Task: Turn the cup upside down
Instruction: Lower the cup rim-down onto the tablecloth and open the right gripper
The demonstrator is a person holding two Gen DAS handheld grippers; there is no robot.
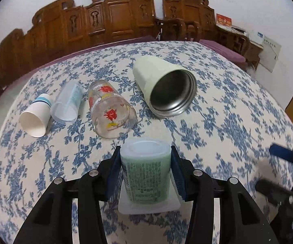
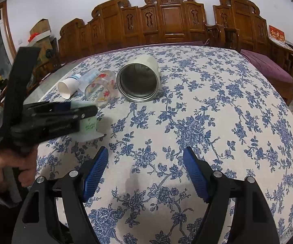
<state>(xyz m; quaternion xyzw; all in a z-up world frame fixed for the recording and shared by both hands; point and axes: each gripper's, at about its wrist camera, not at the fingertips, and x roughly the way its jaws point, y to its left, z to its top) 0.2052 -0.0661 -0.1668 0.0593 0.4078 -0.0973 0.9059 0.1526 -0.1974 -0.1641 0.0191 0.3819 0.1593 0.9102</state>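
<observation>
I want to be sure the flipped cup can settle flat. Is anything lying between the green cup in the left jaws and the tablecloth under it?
Nothing visible does. The green cup stands upside down between the left gripper jaws, its wide rim on the tablecloth. The glass and steel tumbler lie farther back.

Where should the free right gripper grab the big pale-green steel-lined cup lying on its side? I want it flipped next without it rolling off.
Grip the pale-green cup across its painted body, just behind the steel rim, coming from above with fingers either side. It lies with its mouth toward the right gripper, and the round wall would probably roll under a sideways push.
</observation>
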